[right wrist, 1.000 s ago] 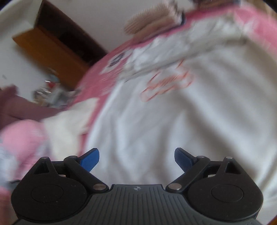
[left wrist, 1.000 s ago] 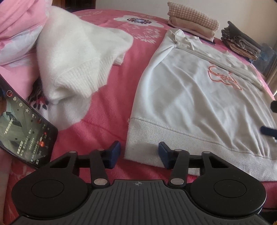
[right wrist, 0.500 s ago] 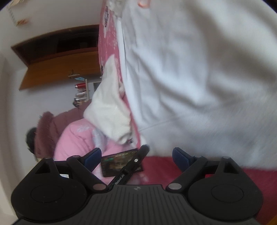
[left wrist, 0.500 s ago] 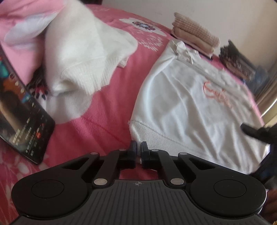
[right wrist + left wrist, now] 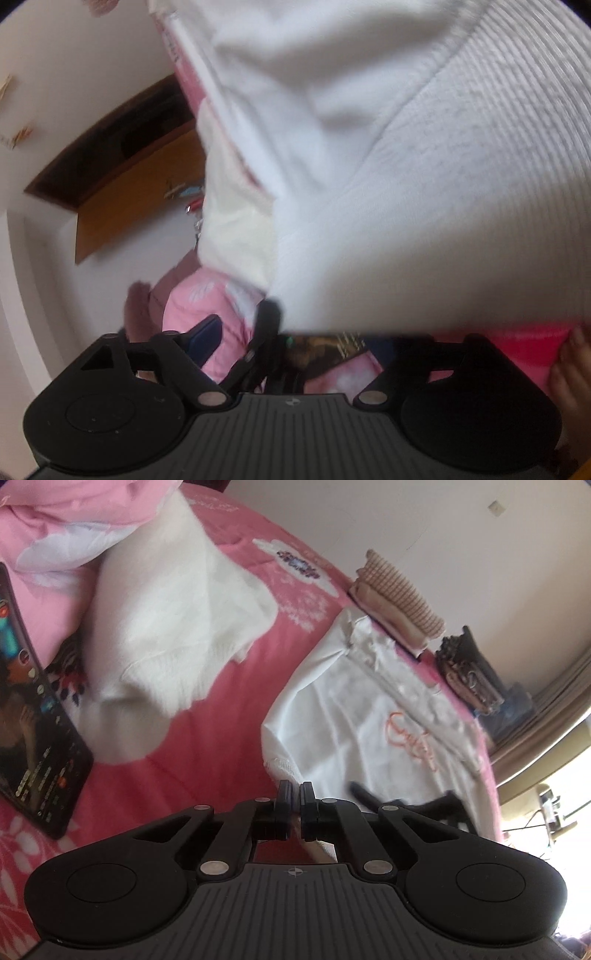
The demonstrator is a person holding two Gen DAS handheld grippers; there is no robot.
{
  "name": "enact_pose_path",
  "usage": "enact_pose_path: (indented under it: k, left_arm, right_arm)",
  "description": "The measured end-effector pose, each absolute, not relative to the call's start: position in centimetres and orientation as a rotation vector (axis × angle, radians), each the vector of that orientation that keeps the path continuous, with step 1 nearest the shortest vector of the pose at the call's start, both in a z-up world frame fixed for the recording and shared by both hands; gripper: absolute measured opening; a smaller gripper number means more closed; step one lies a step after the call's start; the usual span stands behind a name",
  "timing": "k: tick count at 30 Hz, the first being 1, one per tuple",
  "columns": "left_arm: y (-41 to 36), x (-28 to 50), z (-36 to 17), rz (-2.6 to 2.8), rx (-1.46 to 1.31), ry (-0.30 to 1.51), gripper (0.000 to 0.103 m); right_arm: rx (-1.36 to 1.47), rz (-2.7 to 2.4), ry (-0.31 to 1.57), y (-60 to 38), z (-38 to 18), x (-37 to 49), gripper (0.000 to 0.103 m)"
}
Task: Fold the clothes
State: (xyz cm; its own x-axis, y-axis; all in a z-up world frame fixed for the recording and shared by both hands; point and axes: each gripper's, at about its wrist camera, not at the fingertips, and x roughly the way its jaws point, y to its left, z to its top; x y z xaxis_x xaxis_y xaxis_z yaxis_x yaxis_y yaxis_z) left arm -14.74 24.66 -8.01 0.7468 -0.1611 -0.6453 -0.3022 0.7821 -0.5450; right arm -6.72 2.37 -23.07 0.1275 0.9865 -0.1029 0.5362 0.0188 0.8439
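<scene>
Left gripper [image 5: 295,794] jaws pinched on white sweatshirt [image 5: 354,716] hem corner at 6 o'clock, garment spread on pink bed [image 5: 229,709]; right gripper [image 5: 295,332] jaws, just closing, straddle ribbed hem, contact unclear; phone [image 5: 33,734] at 9 o'clock.

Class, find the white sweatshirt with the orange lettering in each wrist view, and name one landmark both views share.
Left wrist view: the white sweatshirt lies flat right of centre on the pink bedspread.
Right wrist view: the sweatshirt, blurred, fills the upper right, ribbed hem nearest.
Shared landmark: the fluffy white sweater, beside the sweatshirt.
</scene>
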Motion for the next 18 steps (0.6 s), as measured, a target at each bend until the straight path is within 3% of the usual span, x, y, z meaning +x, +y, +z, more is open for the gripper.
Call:
enact_pose_path:
  k: [5,7,10,13,18]
  left_arm:
    - [24.9,-14.7,-8.6,0.079,-0.683,0.757,0.002]
    - [25.2,-14.6,-9.2,0.075,-0.703,0.774,0.002]
    - [26.3,-14.3,-10.3,0.078,-0.801,0.810,0.006]
    - [27.6,-14.1,-11.5,0.093,-0.922,0.822,0.023]
    - [28.7,-13.0,-12.8,0.091,-1.040,0.811,0.033]
  right_arm:
    - [1.624,0.658,1.448,2.5,-22.6,-6.5,0.046]
    - [1.621,0.629,1.422,2.4,-22.5,-6.5,0.027]
    - [1.616,0.609,1.389,2.2,-22.5,-6.6,0.013]
    - [1.604,0.612,1.375,2.4,-22.3,-6.6,0.008]
    - [1.593,0.614,1.372,2.4,-22.2,-6.4,0.006]
